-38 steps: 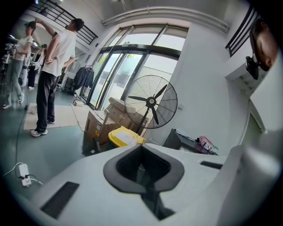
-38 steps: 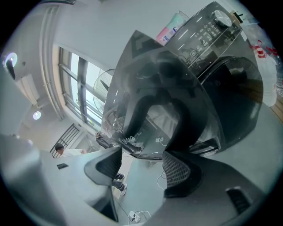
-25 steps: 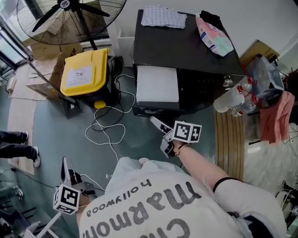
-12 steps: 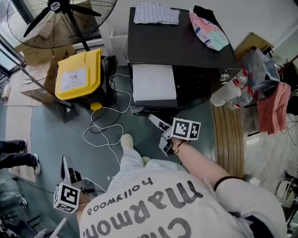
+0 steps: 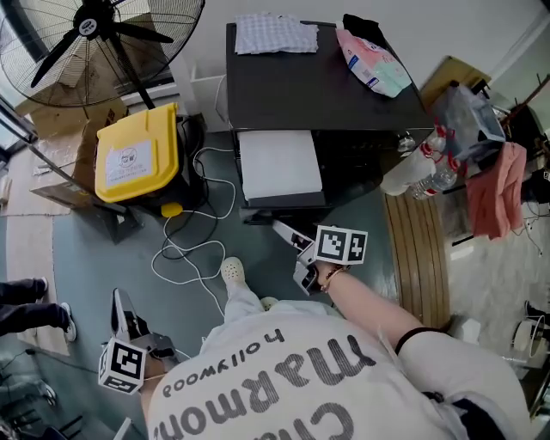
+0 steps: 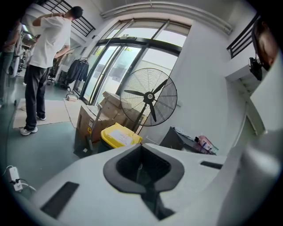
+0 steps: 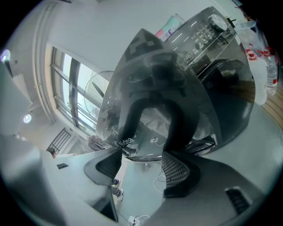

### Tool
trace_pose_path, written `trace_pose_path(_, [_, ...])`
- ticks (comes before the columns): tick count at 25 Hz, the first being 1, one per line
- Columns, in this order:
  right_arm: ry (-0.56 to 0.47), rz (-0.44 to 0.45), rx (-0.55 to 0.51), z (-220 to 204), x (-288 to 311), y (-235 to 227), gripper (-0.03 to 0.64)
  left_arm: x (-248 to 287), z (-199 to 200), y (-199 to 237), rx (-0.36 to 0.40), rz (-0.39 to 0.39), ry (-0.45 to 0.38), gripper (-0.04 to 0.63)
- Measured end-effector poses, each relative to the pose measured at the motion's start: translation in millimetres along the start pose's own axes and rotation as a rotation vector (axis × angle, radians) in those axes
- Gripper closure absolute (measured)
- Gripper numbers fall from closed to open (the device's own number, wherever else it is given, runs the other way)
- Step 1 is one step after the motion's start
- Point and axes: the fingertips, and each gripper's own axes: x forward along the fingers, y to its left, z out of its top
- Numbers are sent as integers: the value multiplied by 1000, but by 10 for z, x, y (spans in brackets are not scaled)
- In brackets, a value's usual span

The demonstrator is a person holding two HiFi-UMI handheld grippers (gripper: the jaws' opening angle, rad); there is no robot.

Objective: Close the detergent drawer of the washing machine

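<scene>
- The detergent drawer can't be pinned down for sure. A white slab [image 5: 279, 163] is seen jutting from the front-left of the one dark washing machine [image 5: 318, 86], and it's probably the drawer, pulled out.
- Nothing looks done yet, so the whole push-in is left.
- One right gripper [image 5: 296, 253] is held just short of the slab, jaws spread and empty.
- One left gripper [image 5: 123, 311] is held low, well apart, jaws pressed together on nothing.
- Also counted: one fan [image 5: 90, 26], one yellow bin [image 5: 137, 155], and one cloth [image 5: 275, 34] and one packet [image 5: 371, 62] on the machine's top.

Floor between right gripper [image 5: 292, 249] and washer [image 5: 326, 86] front is bare, straight path in. Open drawer [image 5: 279, 163] juts out front-left. Cable [image 5: 199, 244] loops left of path, yellow bin [image 5: 137, 155] beyond. Bottles [image 5: 414, 172] crowd washer's right corner.
</scene>
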Motion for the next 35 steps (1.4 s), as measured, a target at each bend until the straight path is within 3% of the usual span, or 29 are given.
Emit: trace_pose_path(35, [-21, -31, -18, 271, 184, -19, 327, 136, -19, 134, -37, 40, 11, 588])
